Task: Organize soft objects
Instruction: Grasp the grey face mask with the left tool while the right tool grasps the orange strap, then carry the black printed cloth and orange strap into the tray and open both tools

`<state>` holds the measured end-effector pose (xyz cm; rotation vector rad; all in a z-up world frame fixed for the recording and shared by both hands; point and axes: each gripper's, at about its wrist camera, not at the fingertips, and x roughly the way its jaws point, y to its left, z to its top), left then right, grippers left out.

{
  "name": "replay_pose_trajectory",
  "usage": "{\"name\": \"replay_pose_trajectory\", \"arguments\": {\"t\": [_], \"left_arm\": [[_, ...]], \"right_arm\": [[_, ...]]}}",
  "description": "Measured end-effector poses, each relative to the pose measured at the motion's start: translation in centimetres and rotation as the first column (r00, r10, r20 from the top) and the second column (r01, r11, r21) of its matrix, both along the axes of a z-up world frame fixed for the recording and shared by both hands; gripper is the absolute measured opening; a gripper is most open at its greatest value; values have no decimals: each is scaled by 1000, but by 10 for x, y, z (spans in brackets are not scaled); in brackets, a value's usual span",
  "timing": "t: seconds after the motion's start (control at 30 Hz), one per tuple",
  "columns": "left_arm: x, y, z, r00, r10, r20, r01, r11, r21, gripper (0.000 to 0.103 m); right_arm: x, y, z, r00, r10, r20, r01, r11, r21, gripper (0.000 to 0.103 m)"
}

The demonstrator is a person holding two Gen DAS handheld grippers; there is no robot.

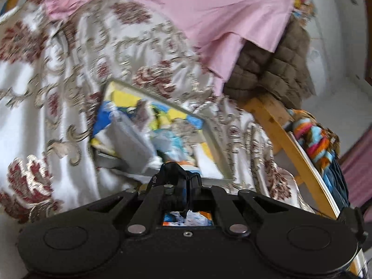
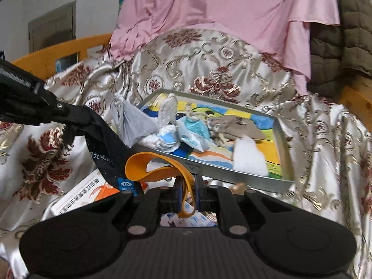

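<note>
Both grippers clamped: right (image 2: pixel 187 193) on orange strap (image 2: pixel 141 165), left (image 1: pixel 186 183) prob. black cloth (image 1: pixel 169 169).

Shiny satin bedspread (image 2: pixel 232 53), matt pink cloth (image 2: pixel 232 7), brushed metal tray (image 2: pixel 232 174), rubbery orange strap (image 2: pixel 148 169), varnished wood frame (image 1: pixel 279 125).

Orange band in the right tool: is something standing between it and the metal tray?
Nothing visible does. The orange band, in the right tool, hangs just before the near wall of the tray; the black cloth hangs to its left.
</note>
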<state>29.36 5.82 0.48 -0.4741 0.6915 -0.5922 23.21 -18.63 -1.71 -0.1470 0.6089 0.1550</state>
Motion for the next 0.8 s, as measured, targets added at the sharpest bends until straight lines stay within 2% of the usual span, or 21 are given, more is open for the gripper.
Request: {"name": "replay_pose_trajectory", "arguments": {"t": [0.27,0.37,0.47,0.6,0.8], "left_arm": [[-40,-15,26,988,-61,145,66,997,-31,1],[-47,-18,31,983,-43,177,50,998,-33,1],[-47,-19,40,969,3,246,19,996,-85,1],[-25,-33,58,956,41,292,-7,993,-117,1],[26,-72,68,934,37,355,-2,995,-99,1]], "right_arm": [[-48,-28,21,996,-35,83,30,998,62,11],[-61,-36,26,991,-47,122,36,995,90,11],[-65,-45,26,987,-65,146,44,989,142,11],[-51,-61,25,986,-78,150,39,969,245,11],[3,-82,25,972,-153,178,90,943,319,11]]}}
